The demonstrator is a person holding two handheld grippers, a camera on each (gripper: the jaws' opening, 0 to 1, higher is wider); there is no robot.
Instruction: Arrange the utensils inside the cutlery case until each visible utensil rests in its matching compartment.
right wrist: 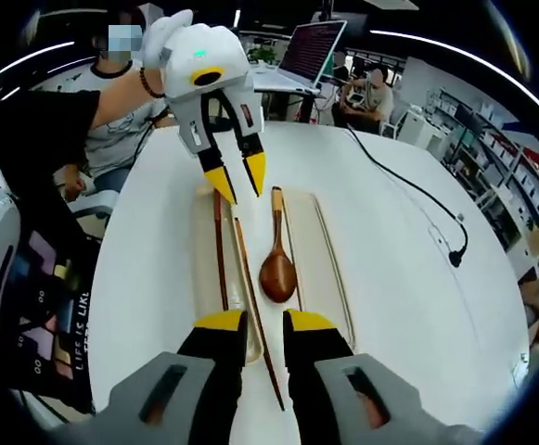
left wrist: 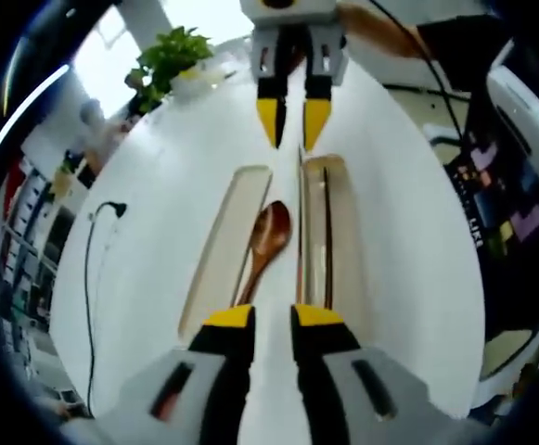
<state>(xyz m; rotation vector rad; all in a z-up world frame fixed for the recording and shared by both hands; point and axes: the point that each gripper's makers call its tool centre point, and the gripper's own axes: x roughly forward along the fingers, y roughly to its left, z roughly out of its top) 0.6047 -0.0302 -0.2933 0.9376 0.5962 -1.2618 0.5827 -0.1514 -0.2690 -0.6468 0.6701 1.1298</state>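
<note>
A clear cutlery case lies open in two long halves (left wrist: 223, 243) (right wrist: 323, 269) on the white table. A brown wooden spoon (left wrist: 269, 236) (right wrist: 276, 269) rests along the seam between the halves. One dark chopstick (left wrist: 327, 243) (right wrist: 219, 252) lies in the narrow half. A second chopstick (left wrist: 299, 232) (right wrist: 255, 320) lies slanted over that half's inner edge, its end sticking out onto the table. My left gripper (left wrist: 272, 317) (right wrist: 238, 179) hovers open over one end of the case. My right gripper (right wrist: 265, 323) (left wrist: 292, 123) hovers open over the other end. Neither holds anything.
A black cable with a plug (left wrist: 111, 209) (right wrist: 455, 255) trails over the table (left wrist: 148, 287) (right wrist: 408, 315). A potted plant (left wrist: 167, 56) stands at one table end, a laptop (right wrist: 311, 46) at the other. A person's arm (right wrist: 56, 120) holds the left gripper. People sit behind.
</note>
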